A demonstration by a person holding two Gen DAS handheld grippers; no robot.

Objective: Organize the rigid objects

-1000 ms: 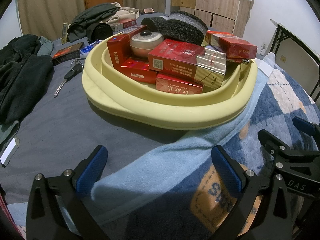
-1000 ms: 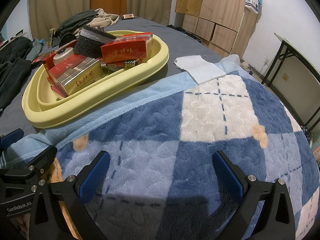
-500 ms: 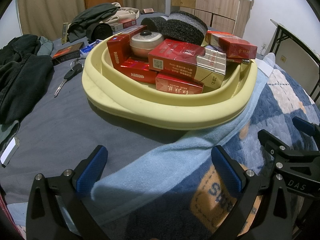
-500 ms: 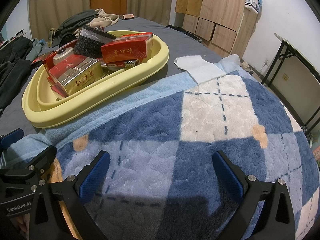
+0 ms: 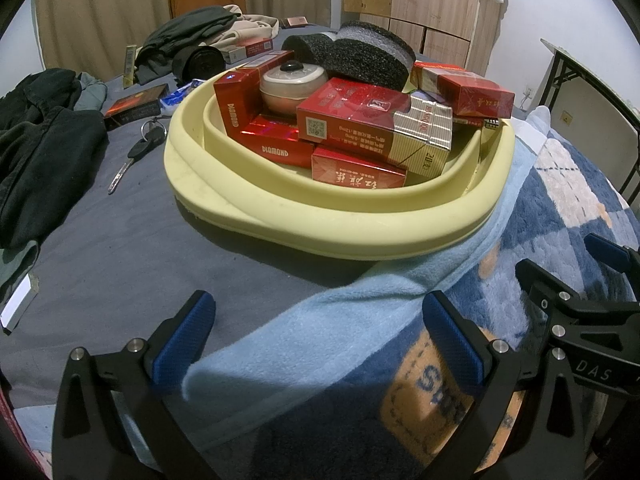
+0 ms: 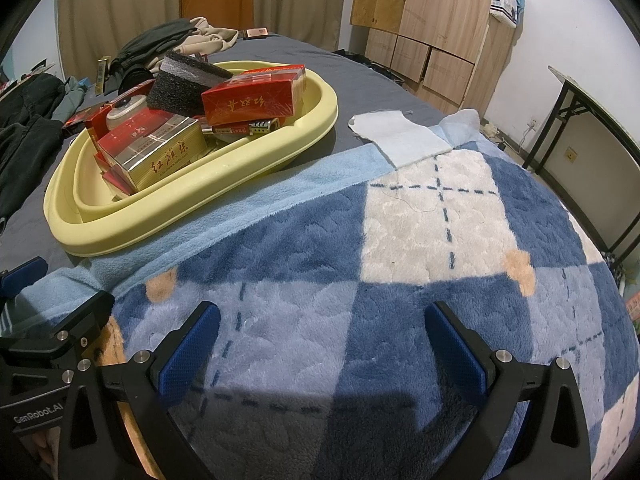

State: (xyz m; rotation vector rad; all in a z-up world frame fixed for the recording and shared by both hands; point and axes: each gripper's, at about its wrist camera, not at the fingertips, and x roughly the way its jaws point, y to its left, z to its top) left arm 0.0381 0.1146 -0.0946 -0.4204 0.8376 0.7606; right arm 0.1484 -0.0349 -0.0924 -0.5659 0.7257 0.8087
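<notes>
A pale yellow basin (image 5: 320,224) (image 6: 120,228) sits on the grey bed. It is piled with several red cigarette boxes (image 5: 360,124) (image 6: 252,98), a round cream jar (image 5: 292,86) and a black foam block (image 5: 368,56) (image 6: 184,84). My left gripper (image 5: 320,332) hovers open in front of the basin, over the blanket's light blue edge, with nothing between its fingers. My right gripper (image 6: 320,344) stands open above the checked blanket, to the right of the basin, also holding nothing.
A key (image 5: 136,152), a red box (image 5: 134,106) and dark clothes (image 5: 44,148) lie left of the basin. More clothes (image 5: 200,36) and boxes sit at the back. The blue checked blanket (image 6: 440,240) covers the near right. Wooden cabinets (image 6: 432,28) and a folding table (image 6: 592,104) stand beyond.
</notes>
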